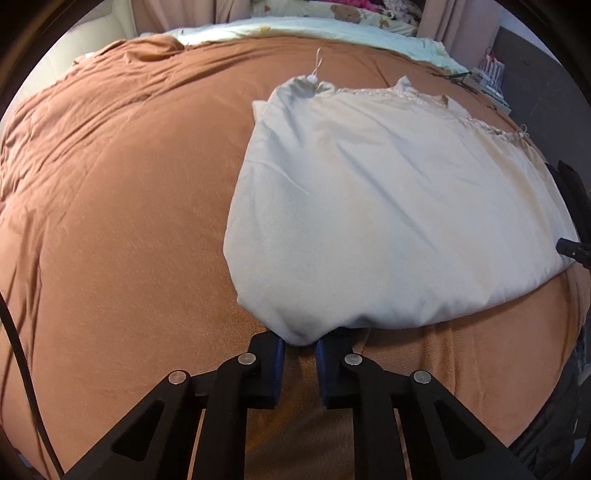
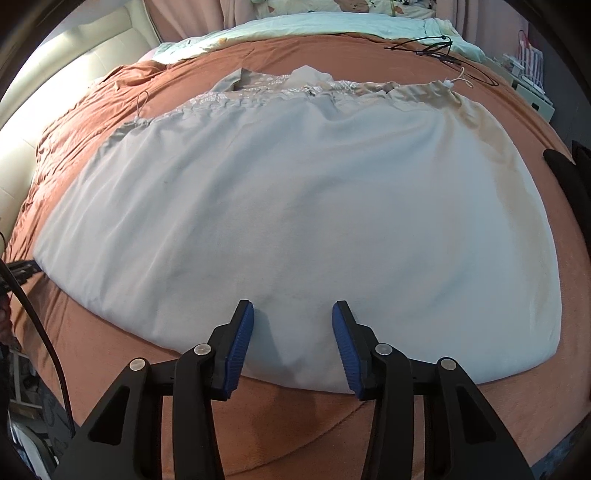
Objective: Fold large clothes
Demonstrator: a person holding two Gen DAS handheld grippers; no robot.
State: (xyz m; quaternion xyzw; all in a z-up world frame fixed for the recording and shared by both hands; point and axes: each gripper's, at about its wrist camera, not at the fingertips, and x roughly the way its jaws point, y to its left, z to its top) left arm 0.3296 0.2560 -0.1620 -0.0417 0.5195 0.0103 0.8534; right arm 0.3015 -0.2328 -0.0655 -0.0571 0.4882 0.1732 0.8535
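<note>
On the far left a cream padded headboard (image 2: 70, 70) borders the bed, which is covered by a rust-brown blanket (image 1: 118, 206) with creases along its left side. A black cable (image 1: 22, 354) hangs down at the near left edge of the left wrist view. The left gripper (image 1: 299, 345) points down at the near left corner of a white garment (image 1: 388, 206); its blue pads (image 1: 279, 363) stand narrowly apart with that corner bunched between them, pinched at the tips. The garment lies spread flat on the blanket, right of the bed's middle, its gathered drawstring edge (image 2: 280, 96) at the far side and a white cord end (image 1: 313, 75) at the far left corner. The right gripper (image 2: 293, 314) hovers at the garment's near edge, jaws moderately wide, the cloth lying between the blue pads (image 2: 242, 343) without being pressed. At the far end a pale green quilt (image 2: 314, 27) lies across the bed, and black wires (image 2: 432, 46) rest on the blanket at the far right. No box, basket or other container shows clearly in either view
</note>
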